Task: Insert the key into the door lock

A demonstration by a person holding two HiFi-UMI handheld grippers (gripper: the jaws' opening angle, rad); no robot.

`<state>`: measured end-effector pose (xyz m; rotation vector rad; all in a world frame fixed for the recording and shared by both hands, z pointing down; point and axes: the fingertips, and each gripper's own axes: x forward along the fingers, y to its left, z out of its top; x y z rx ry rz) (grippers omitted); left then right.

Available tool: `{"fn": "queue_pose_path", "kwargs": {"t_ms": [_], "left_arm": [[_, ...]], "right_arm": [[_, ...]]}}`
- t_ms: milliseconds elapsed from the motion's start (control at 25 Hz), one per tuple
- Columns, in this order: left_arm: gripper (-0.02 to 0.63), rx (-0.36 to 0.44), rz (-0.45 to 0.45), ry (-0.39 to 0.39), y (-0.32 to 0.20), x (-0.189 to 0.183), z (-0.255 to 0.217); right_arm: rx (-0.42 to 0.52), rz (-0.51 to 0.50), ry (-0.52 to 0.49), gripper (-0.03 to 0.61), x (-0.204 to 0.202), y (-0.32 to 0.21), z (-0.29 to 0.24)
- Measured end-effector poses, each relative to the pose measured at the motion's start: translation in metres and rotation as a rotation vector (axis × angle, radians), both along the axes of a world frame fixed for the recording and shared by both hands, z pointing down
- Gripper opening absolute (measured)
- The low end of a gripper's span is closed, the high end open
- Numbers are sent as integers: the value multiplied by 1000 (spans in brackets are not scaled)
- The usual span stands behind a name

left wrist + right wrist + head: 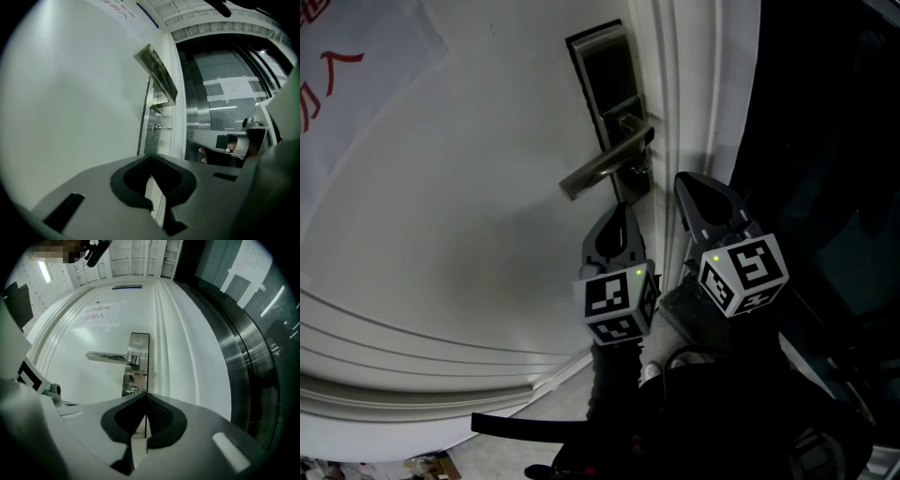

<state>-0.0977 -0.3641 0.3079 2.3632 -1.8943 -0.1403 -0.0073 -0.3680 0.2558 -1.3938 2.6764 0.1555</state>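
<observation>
White door (469, 187): the lock plate (605, 66) sits hard against the latch-side edge, with the moulded jamb (675, 94) just beside it.
Lever handle (605, 164): runs from the plate across the door face, away from the edge.
Key (161, 127): seated in the cylinder below the lever, long axis square to the door face, bow outward.
Left gripper (622, 211): jaws closed, empty, below the lock and apart from the key.
Right gripper (689, 183): jaws closed, empty, before the jamb, near the key.
</observation>
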Motion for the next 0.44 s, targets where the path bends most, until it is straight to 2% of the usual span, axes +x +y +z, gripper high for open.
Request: {"fn": "queue_pose_path", "kwargs": {"t_ms": [440], "left_arm": [[2, 1, 3, 2, -1, -1, -1]], "right_arm": [[6, -12, 8, 0, -3, 0, -2]]}}
